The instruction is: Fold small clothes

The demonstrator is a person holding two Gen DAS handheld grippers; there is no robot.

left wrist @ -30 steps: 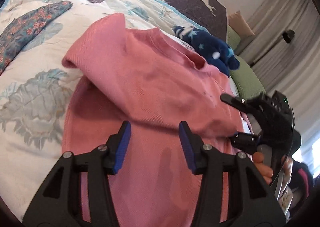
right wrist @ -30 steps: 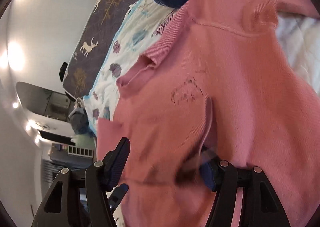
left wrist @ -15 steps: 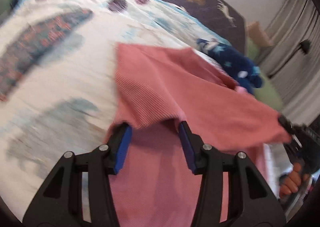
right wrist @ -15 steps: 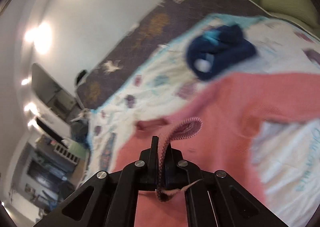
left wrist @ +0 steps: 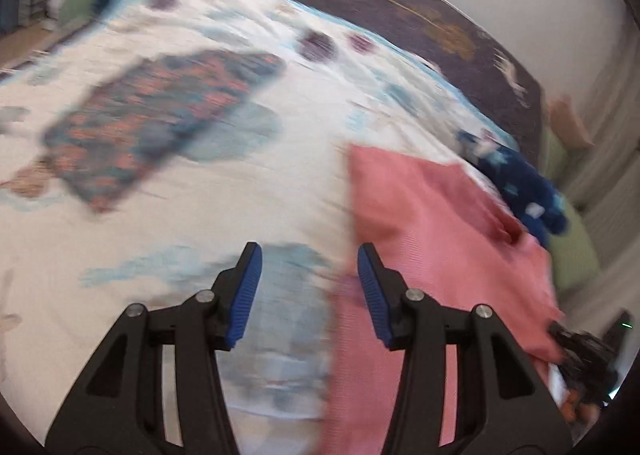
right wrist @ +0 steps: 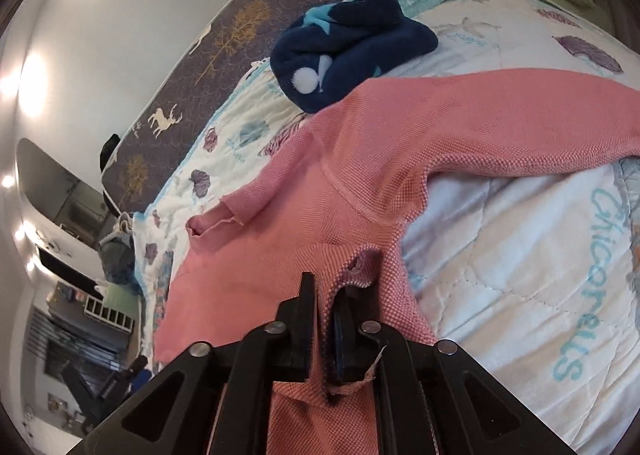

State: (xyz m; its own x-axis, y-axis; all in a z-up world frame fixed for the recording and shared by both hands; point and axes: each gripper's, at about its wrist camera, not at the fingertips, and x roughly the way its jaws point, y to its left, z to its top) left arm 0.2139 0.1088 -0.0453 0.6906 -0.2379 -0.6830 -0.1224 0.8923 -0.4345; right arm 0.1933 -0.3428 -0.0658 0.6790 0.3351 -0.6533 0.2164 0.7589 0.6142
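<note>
Since the earlier frames, the left gripper had let the fabric go and swung off the pink waffle-knit child's sweater, so that bare quilt showed between its blue pads, while the right gripper had closed on the garment. In the right wrist view its jaws stood almost together, having eased very slightly wider after clamping, with a doubled fold of the sweater's edge pinched between them and a scrap of hem poking out behind. The left gripper's jaws stood about half apart, a shade wider than a moment before, and held nothing; the sweater lay just to their right.

The sweater rested on the white quilted bedspread with printed shells and leaves, one sleeve stretched out to the right, its shoulder touching the navy blue fleece garment with a white pompom.

The likely risk was a lopsided fold: with only one corner gripped, the loose side could drag and bunch. The thin pinch might also slip if pulled hard, and the sleeve could snag the fleece garment.

Only the right wrist view showed the grip itself, the outstretched sleeve and the collar. Only the left wrist view, though blurred, showed the bedspread left of the sweater, with a dark floral patch, and the right gripper from outside at the sweater's lower corner.
</note>
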